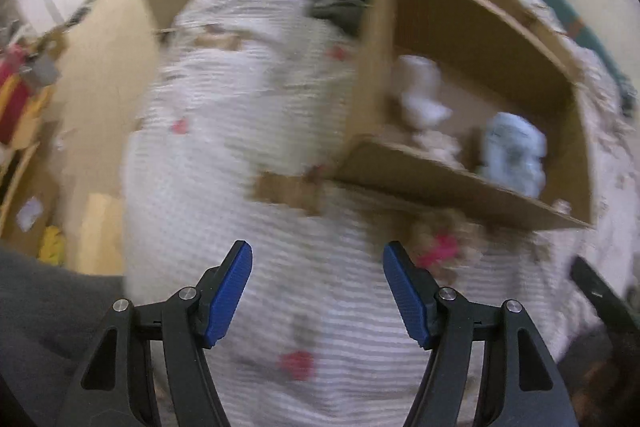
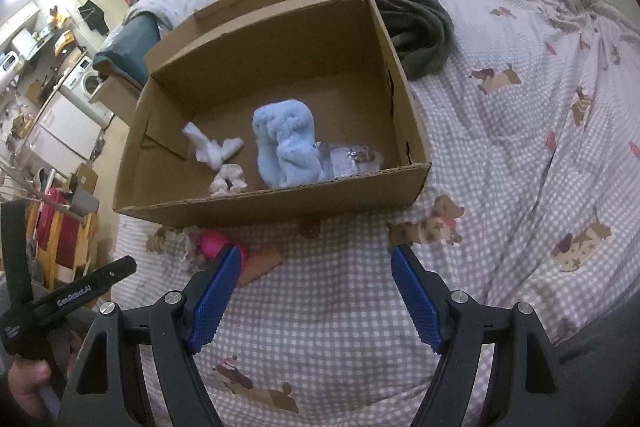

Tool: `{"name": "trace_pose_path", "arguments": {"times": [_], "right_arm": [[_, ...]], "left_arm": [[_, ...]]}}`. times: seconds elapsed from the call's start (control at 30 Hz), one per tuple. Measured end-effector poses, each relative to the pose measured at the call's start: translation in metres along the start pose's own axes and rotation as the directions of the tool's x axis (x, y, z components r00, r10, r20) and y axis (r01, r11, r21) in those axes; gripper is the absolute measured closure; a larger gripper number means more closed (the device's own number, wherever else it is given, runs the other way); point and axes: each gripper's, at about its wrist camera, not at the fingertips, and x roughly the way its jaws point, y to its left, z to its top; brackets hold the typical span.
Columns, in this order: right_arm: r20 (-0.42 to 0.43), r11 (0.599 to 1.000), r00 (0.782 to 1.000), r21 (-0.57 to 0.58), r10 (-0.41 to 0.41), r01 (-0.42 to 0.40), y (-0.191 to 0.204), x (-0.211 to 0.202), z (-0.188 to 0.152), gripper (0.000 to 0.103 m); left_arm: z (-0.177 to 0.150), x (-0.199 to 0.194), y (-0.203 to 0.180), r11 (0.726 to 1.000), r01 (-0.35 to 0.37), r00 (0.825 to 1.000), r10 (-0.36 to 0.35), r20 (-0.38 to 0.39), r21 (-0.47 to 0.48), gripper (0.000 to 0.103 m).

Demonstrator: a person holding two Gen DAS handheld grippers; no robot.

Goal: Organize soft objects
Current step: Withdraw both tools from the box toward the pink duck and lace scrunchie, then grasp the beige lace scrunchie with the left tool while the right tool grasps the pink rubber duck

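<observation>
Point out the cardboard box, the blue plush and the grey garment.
cardboard box (image 2: 272,205): right wrist view, near wall.
blue plush (image 2: 286,143): right wrist view, middle of its body.
grey garment (image 2: 424,27): right wrist view, centre of the folds.

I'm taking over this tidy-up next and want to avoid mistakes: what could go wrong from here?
1. The pink item lies tight against the cardboard box wall; the open right tongs might nudge the box or pinch the checked bedspread.
2. The left tongs view is blurred, so aim may suffer.
3. The grey cloth behind the box could be overlooked.
</observation>
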Motion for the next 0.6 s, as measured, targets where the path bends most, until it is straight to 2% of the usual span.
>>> {"name": "trace_pose_path", "arguments": {"times": [0.13,0.2,0.27,0.37,0.47,0.5,0.6], "right_arm": [[-0.023,1.0,1.0,0.006,-0.005,0.005,-0.001,0.007,0.0,0.021],[-0.033,1.0,0.999,0.015,-0.002,0.003,-0.003,0.01,0.0,0.021],[-0.041,1.0,0.999,0.024,0.003,-0.002,-0.004,0.012,0.001,0.021],[-0.047,0.999,0.999,0.034,0.005,-0.004,-0.006,0.013,0.001,0.021],[-0.054,0.999,0.998,0.044,0.013,-0.011,-0.007,0.014,0.001,0.021],[-0.055,0.999,0.998,0.045,0.015,-0.012,-0.007,0.014,0.001,0.021],[-0.061,0.999,0.998,0.048,0.017,-0.014,-0.007,0.016,0.002,0.021]], "left_arm": [[-0.005,0.0,-0.041,0.984,0.094,0.995,-0.095,0.005,0.15,0.038],[-0.009,0.009,-0.061,0.969,0.088,0.996,-0.086,-0.018,0.229,0.038],[-0.012,0.017,-0.07,0.962,0.062,0.998,-0.058,-0.025,0.266,0.038],[-0.013,0.03,-0.072,0.959,0.014,0.999,-0.006,-0.031,0.284,0.04],[-0.01,0.037,-0.068,0.967,0.053,0.998,-0.04,-0.057,0.25,0.044],[-0.008,0.039,-0.066,0.97,0.065,0.997,-0.051,-0.065,0.234,0.051],[-0.004,0.045,-0.061,0.977,0.084,0.993,-0.066,-0.094,0.198,0.089]]}}
